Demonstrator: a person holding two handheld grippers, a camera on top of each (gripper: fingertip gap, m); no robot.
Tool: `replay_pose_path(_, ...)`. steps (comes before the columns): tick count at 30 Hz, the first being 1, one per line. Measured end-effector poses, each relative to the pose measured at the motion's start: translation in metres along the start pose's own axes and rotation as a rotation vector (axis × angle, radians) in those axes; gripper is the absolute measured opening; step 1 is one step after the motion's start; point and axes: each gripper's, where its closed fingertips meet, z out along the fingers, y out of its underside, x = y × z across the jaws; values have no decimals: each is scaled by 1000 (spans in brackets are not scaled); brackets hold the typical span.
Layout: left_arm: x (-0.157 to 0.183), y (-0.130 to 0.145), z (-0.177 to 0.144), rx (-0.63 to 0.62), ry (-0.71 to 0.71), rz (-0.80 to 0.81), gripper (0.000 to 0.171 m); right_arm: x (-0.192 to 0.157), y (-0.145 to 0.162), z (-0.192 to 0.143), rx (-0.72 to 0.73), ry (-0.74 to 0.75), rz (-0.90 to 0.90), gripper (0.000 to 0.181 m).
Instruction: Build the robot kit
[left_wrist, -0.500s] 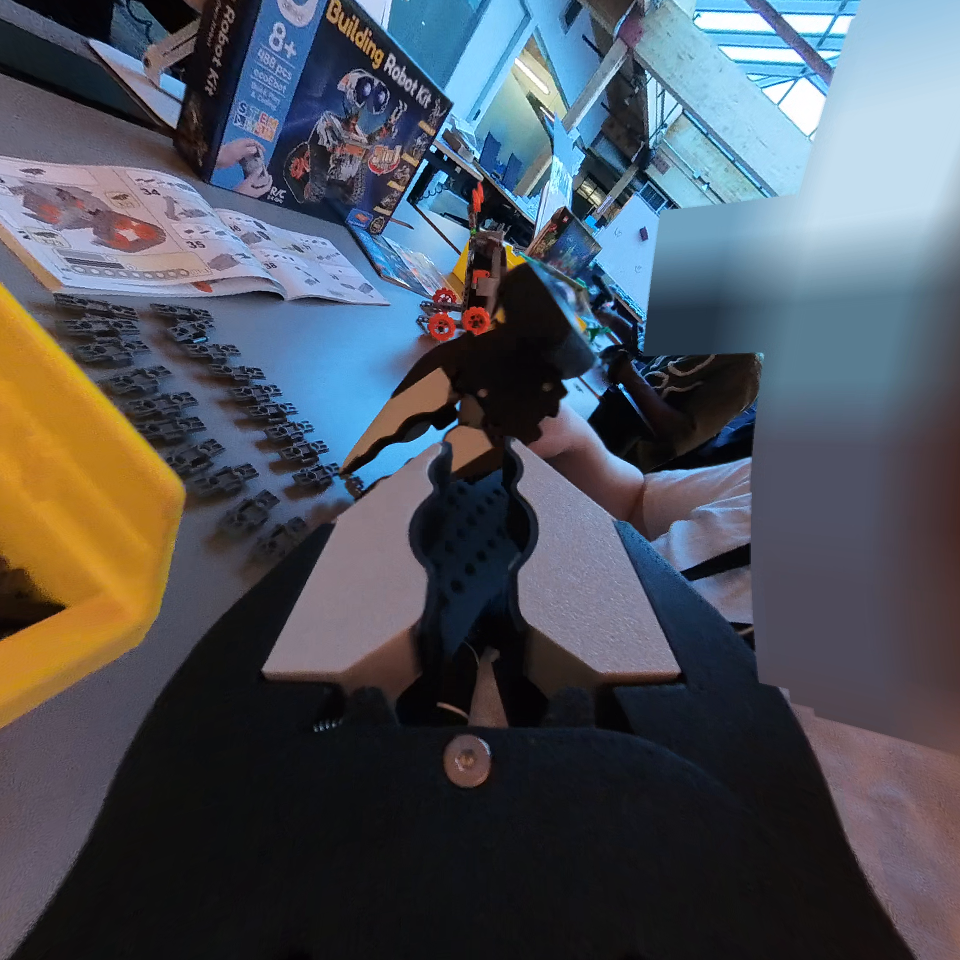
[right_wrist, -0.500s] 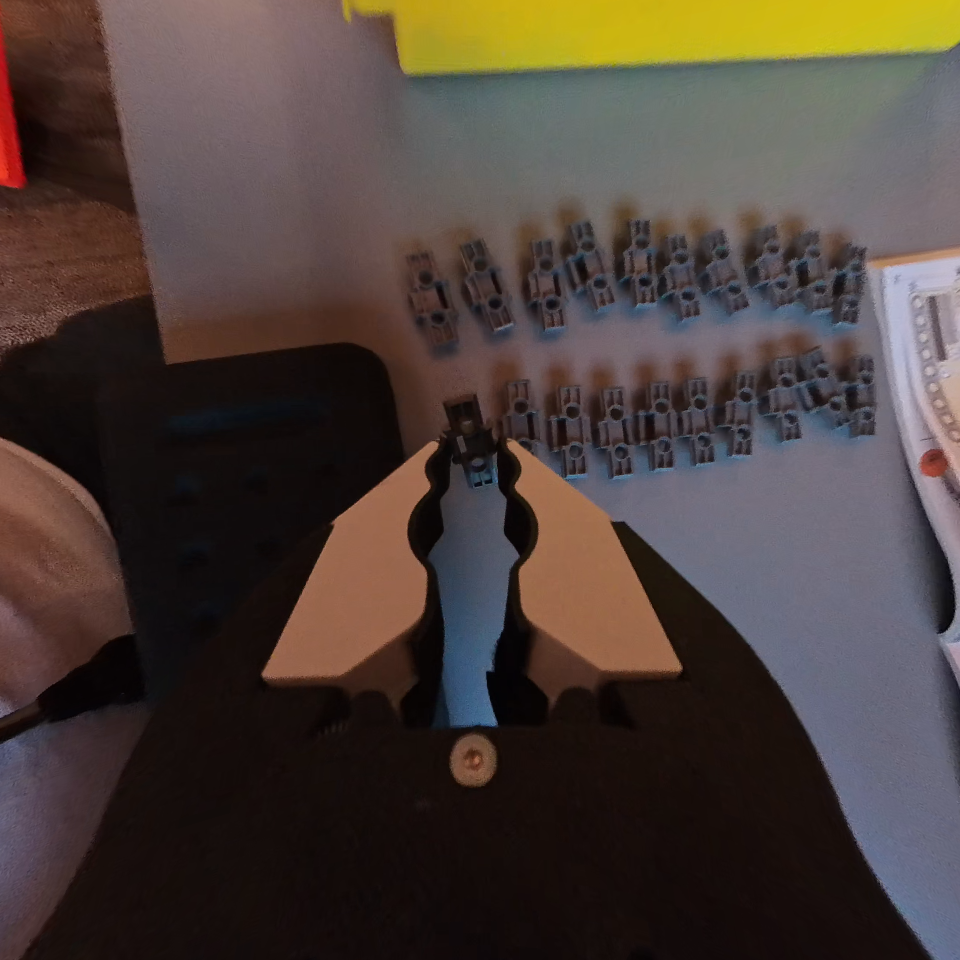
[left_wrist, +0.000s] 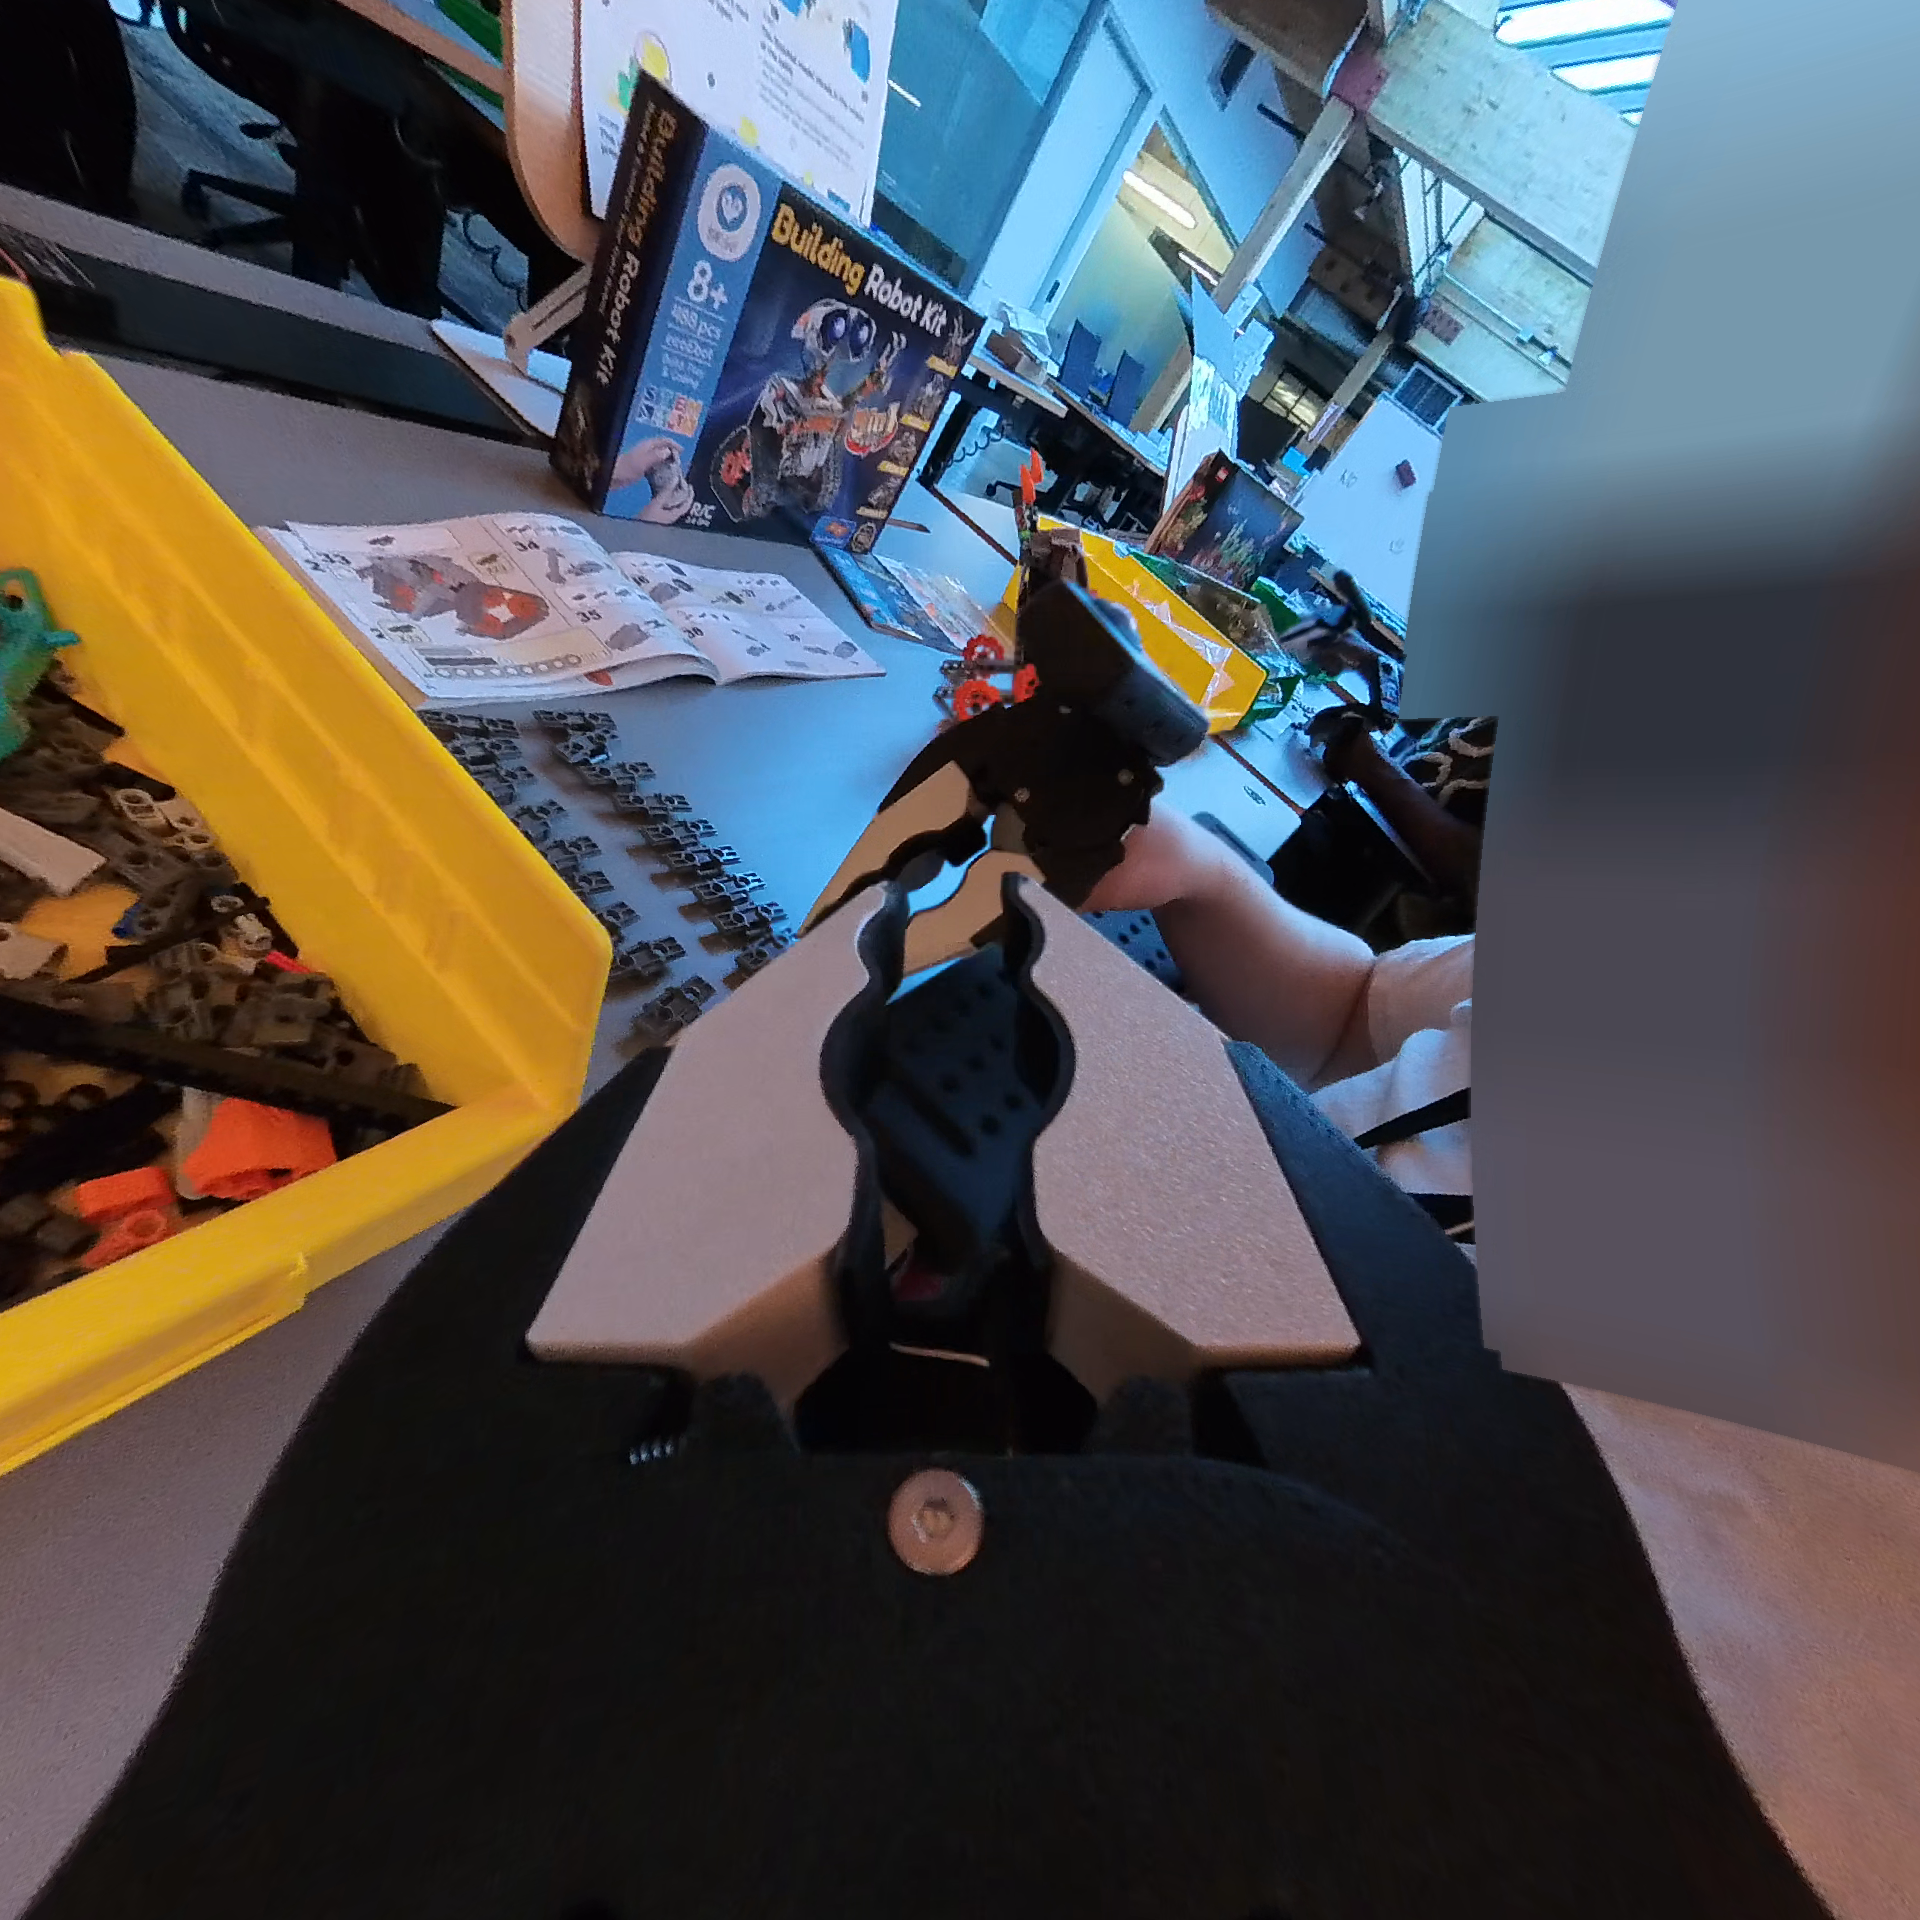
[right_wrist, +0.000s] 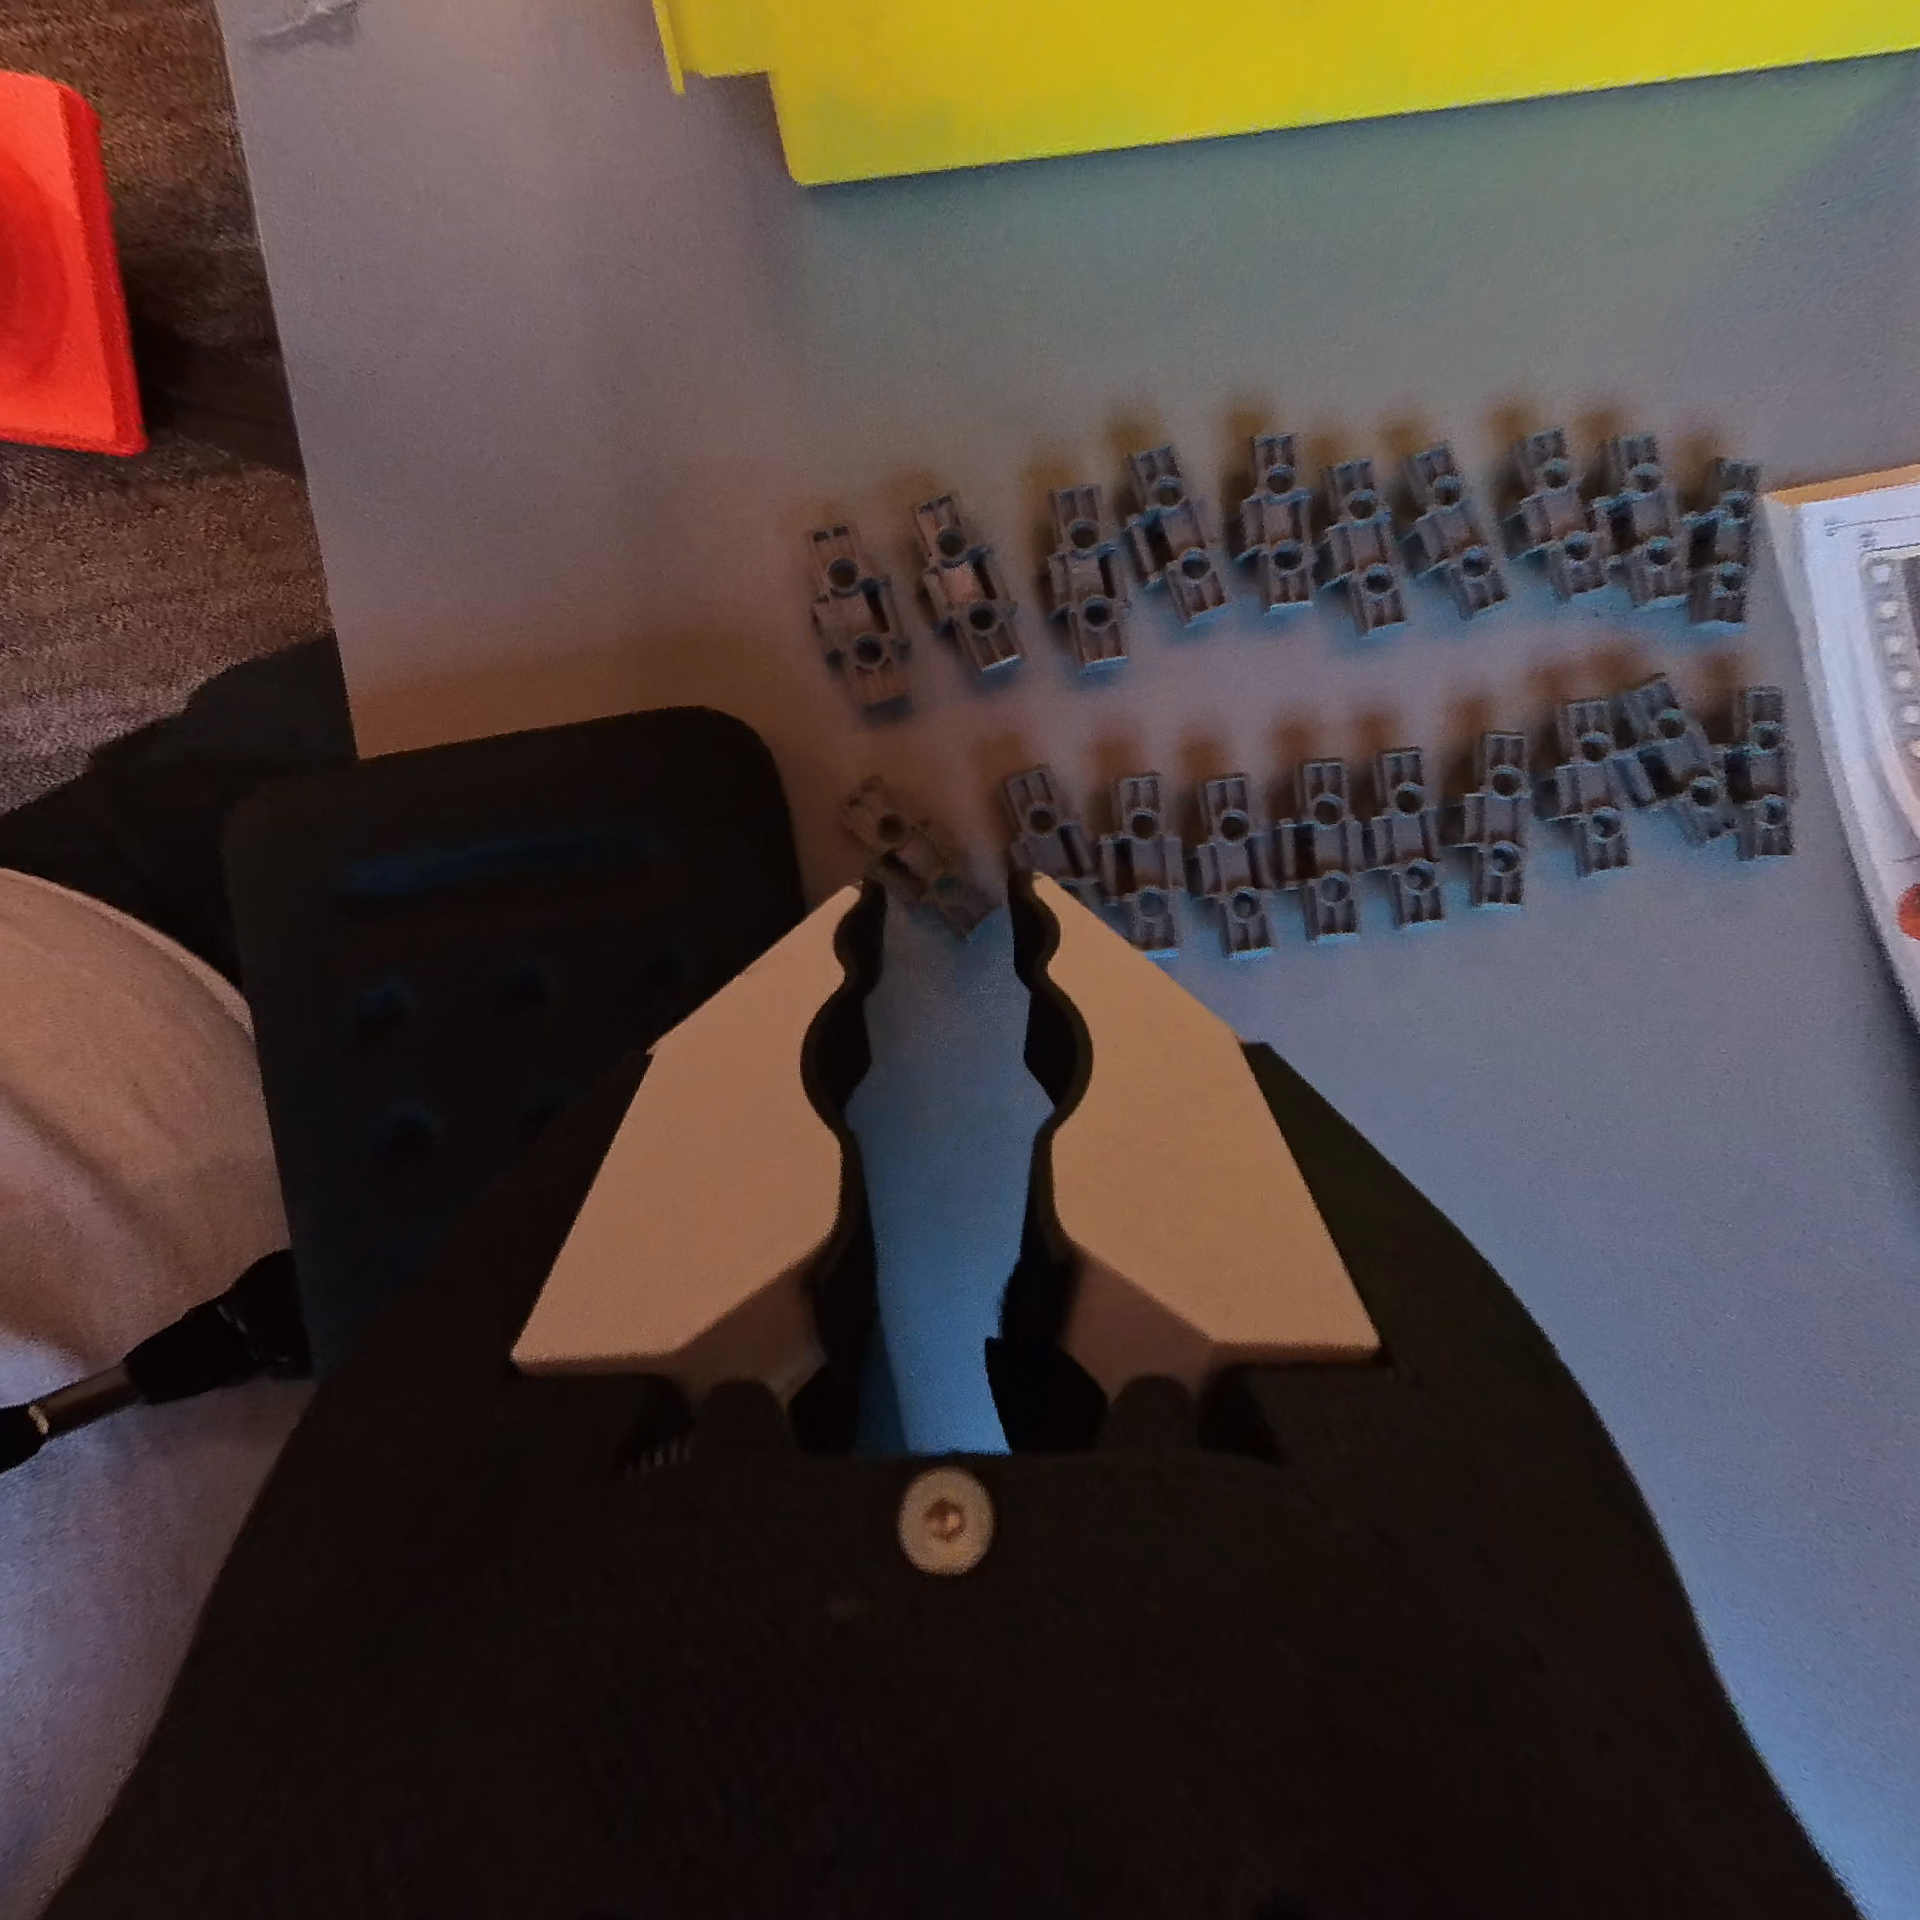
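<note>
My right gripper is open over the grey table. A small grey connector piece lies tilted on the table just beyond its fingertips, at the left end of the near row. Two rows of like grey connector pieces run to the right. My left gripper is open and empty, held above the table edge. In the left wrist view the right gripper shows ahead, held by a hand, pointing down at the rows of grey pieces.
A yellow bin of mixed parts stands left of the rows and shows at the top of the right wrist view. An open instruction booklet and a kit box lie beyond. A black perforated plate is at the table edge. My left tips are about 20 cm from the black perforated plate, my right tips only 7 cm. It turns up in the left wrist view as well.
My right gripper has opened and let go of the grey piece, which now lies tilted on the table. The left gripper has shifted, so more of the yellow bin shows.
</note>
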Motion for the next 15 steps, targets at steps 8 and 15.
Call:
replay_pose_path(8, -4, -3, -2, 12, -8, -6, 16, -6, -8, 0, 92, -120, -239, 23)
replay_pose_path(15, -2, 2, 3, -10, -3, -1, 16, -3, 2, 13, 12, -87, -236, 18)
